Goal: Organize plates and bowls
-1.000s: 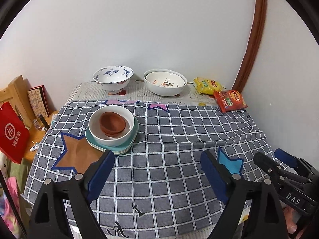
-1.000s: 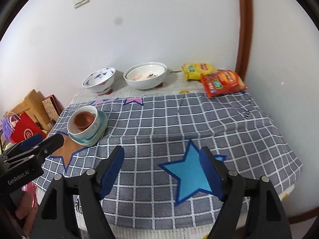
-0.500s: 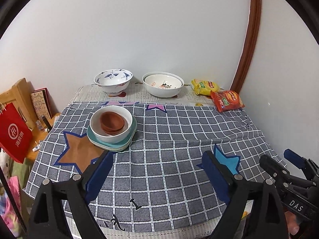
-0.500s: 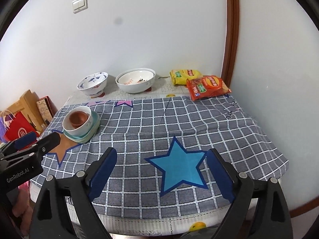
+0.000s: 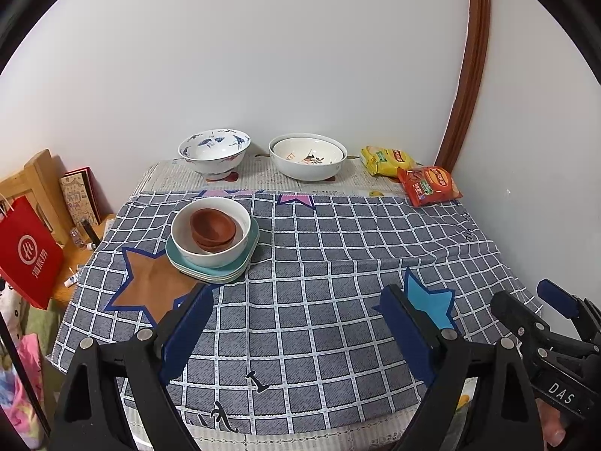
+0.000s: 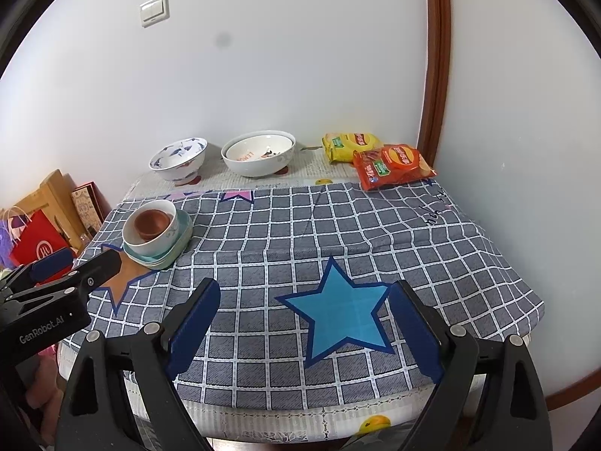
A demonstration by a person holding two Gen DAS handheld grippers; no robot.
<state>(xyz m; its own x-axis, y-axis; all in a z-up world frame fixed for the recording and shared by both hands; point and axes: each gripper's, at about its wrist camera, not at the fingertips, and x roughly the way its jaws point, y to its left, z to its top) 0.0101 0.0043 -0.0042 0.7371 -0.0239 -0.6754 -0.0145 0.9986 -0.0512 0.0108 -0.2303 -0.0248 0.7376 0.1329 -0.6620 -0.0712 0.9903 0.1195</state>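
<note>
- left gripper (image 5: 296,319): jaws wide, nothing between them, hovering at near table edge.
- right gripper (image 6: 304,319): jaws have just been opening, empty.
- Stack (image 5: 212,240): brown bowls nested in white bowl on teal plates, probably two, saving space.
- Blue-patterned bowl (image 5: 214,152) and white serving bowl (image 5: 308,156) sit loose by wall, likely next.

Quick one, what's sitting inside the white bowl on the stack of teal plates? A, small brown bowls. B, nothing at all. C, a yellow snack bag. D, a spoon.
A: the white bowl on the teal plates holds small brown bowls nested inside it; the yellow snack bag lies apart at the back of the table.
</note>
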